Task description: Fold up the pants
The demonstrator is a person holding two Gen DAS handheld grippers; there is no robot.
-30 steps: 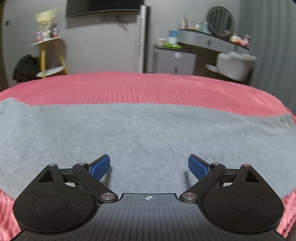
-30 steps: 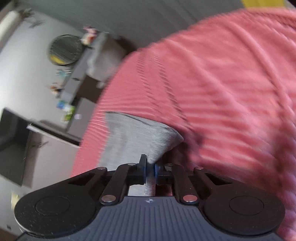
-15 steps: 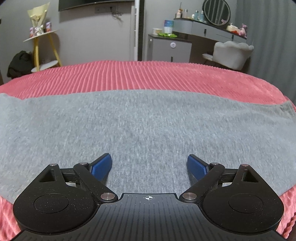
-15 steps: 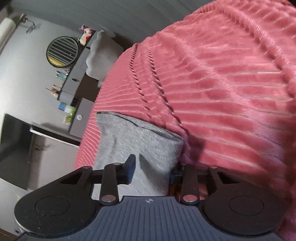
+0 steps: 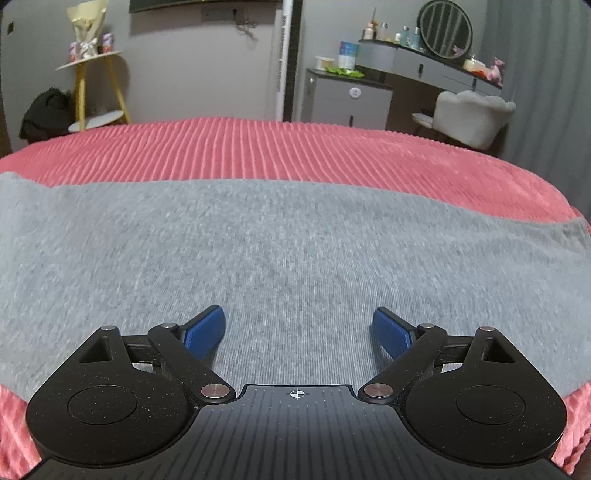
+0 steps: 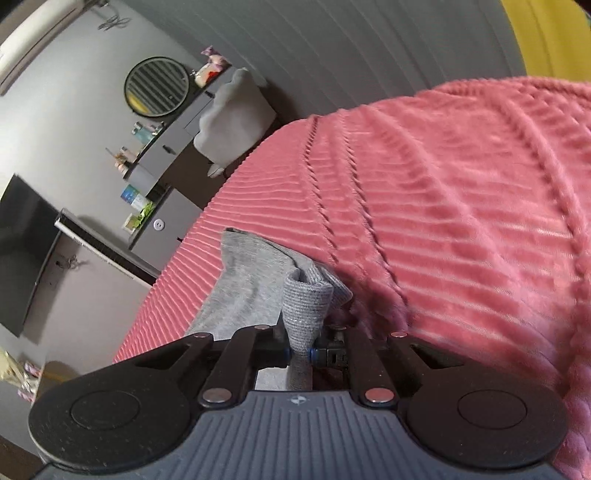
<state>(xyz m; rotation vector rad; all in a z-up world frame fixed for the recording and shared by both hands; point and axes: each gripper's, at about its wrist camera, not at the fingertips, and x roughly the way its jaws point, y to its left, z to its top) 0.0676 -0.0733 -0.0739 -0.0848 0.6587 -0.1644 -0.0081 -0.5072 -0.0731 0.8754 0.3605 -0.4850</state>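
The grey pants (image 5: 288,251) lie spread flat across the red ribbed bedspread (image 5: 258,155). My left gripper (image 5: 297,326) is open, its blue pads (image 5: 207,326) resting low over the grey cloth, holding nothing. In the right wrist view my right gripper (image 6: 301,352) is shut on a pinched, rolled-up edge of the pants (image 6: 306,299), lifted a little off the bedspread (image 6: 461,221). The rest of that end of the pants (image 6: 243,280) trails away to the left.
Beyond the bed stand a yellow side table (image 5: 92,88), a grey cabinet (image 5: 347,99), a dressing table with a round mirror (image 5: 445,33) and a pale chair (image 5: 469,118). A dark screen (image 6: 22,247) hangs on the wall.
My right gripper opened half a second ago and has shut again on the pants' edge, now bunched and raised. My left gripper stayed open and drifted slightly over the cloth.
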